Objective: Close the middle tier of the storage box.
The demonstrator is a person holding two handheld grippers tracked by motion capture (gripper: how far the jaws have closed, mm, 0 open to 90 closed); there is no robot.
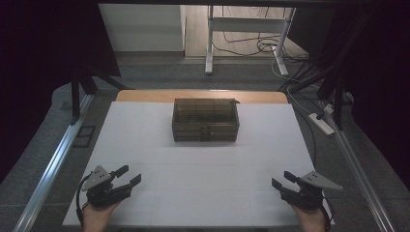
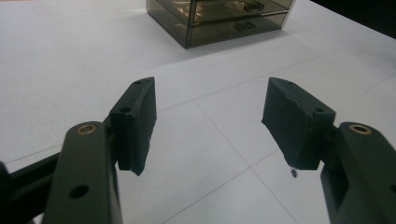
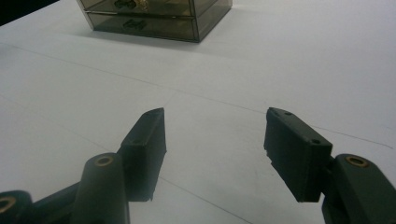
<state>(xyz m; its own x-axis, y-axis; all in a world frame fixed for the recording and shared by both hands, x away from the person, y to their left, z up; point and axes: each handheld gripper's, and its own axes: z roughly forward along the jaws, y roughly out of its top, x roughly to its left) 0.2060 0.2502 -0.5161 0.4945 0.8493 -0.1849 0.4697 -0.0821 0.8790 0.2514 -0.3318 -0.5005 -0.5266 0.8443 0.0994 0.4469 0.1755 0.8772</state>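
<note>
A smoky see-through drawer box (image 1: 205, 120) stands at the far middle of the white table (image 1: 145, 140), its drawer fronts with dark handles facing me; both drawers look closed. The same drawer box (image 2: 219, 18) sits at the top of the left gripper view, and the drawer box (image 3: 154, 16) at the top left of the right gripper view. My left gripper (image 1: 129, 175) rests near the front left corner, open and empty. My right gripper (image 1: 284, 180) rests near the front right corner, open and empty. Both point inward toward the box, well short of it.
The table's wooden far edge (image 1: 203, 95) shows behind the box. Metal rails (image 1: 53, 164) run along both sides. A desk frame (image 1: 246, 34) and loose cables (image 1: 309, 72) lie on the floor beyond, with a power strip (image 1: 321, 123) at the right.
</note>
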